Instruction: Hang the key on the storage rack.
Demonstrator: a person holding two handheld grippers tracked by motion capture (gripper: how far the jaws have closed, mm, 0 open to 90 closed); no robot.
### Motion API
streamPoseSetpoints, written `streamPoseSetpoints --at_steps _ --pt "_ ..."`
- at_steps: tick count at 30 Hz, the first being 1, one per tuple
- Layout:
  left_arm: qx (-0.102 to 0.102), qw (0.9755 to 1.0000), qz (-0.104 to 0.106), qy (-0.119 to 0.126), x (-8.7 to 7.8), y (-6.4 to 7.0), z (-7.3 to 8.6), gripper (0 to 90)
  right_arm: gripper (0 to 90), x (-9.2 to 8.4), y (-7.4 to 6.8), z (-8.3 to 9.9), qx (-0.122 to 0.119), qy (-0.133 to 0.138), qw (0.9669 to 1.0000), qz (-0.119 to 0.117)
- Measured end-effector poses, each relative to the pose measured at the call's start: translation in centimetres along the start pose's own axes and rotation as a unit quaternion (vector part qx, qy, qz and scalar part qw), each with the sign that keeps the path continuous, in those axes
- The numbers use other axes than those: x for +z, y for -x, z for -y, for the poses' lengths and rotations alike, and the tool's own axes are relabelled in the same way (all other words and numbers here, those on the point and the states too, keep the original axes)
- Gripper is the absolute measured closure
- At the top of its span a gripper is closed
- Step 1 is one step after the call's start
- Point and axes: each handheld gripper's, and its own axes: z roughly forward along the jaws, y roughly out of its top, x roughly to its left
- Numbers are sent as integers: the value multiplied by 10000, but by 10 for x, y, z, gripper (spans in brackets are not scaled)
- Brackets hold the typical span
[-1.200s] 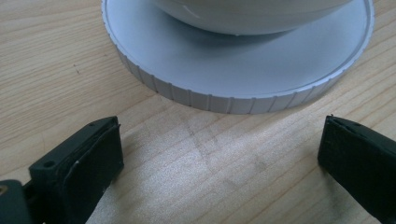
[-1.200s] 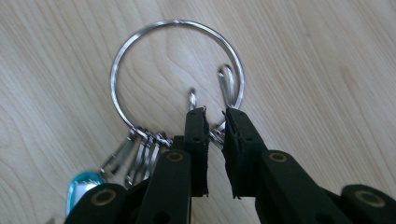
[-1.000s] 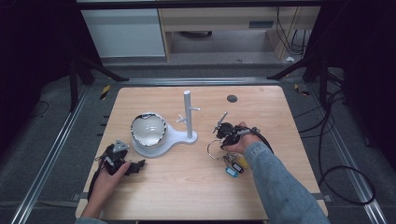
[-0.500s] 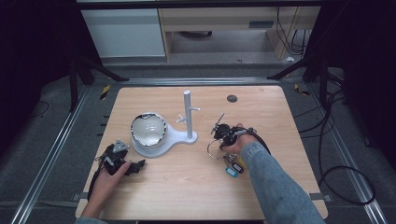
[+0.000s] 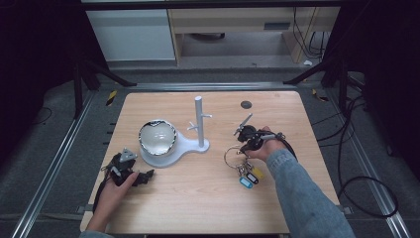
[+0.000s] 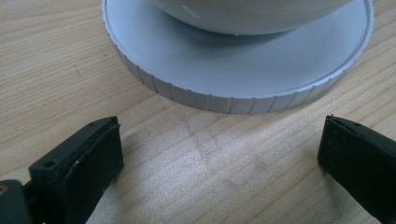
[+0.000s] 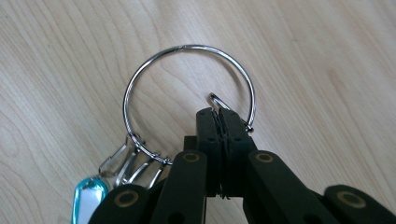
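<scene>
Two grippers logged, w/ one job in hand: the key ring looks bound for the white peg stand. Item 1, right gripper (image 7: 223, 122): jaws clenched on the small split ring at the near-right rim of the big key ring (image 7: 187, 47), hoop lying flat on the wooden table (image 5: 198, 203) just ahead of the jaw tips. Item 2, tags: blue tag (image 7: 86, 198) plus a few clips hang off the hoop's near-left side, beside the gripper body; in the high view the yellow tag (image 5: 258, 173) sits next to the blue one, both nearer the person than the right gripper (image 5: 246, 140). Item 3, peg stand (image 5: 199, 121): upright post w/ short side pegs, well apart from the right gripper, across bare table on its left. Item 4, bowl (image 5: 157, 137): sits on the stand's round base (image 6: 205, 70), which lies just ahead of the left gripper (image 6: 219, 154). Left gripper: jaws spread wide, nothing between them, resting low on the table. Step, as we judge it: grasp made, lift not yet begun, since the hoop appears flat on the wood. Next move, we reckon, calls for raising the ring clear, carrying it to the post, then tilting the hoop so it threads over a peg w/o the tags snagging; left gripper could brace the base.
</scene>
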Motion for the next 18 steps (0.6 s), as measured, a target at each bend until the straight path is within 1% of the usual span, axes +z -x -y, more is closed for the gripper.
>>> streamPoseSetpoints --at_steps 1,4,9,10,12,13,14,16,18 --pt "1 10000 0 0 0 0 0 0 886 0 0 0 0 0 10000 0" --pt "1 10000 -1 1 0 0 0 0 886 -8 5 7 136 15 9999 3" --pt "4 10000 0 1 0 0 0 0 886 -13 9 12 233 55 9997 35" --pt "4 10000 -1 0 0 0 0 0 887 -17 11 14 286 63 9996 52" --pt "4 10000 -1 0 0 0 0 0 887 -19 12 14 299 58 9995 53" --pt "3 10000 -1 0 0 0 0 0 887 -22 12 15 297 54 9995 62" --pt "2 10000 -1 1 0 0 0 0 887 -28 13 14 336 104 9994 37" --pt "3 10000 -1 0 0 0 0 0 887 -30 13 13 322 120 9994 36" --pt "0 10000 -1 1 0 0 0 0 887 -35 13 11 323 60 9995 29"
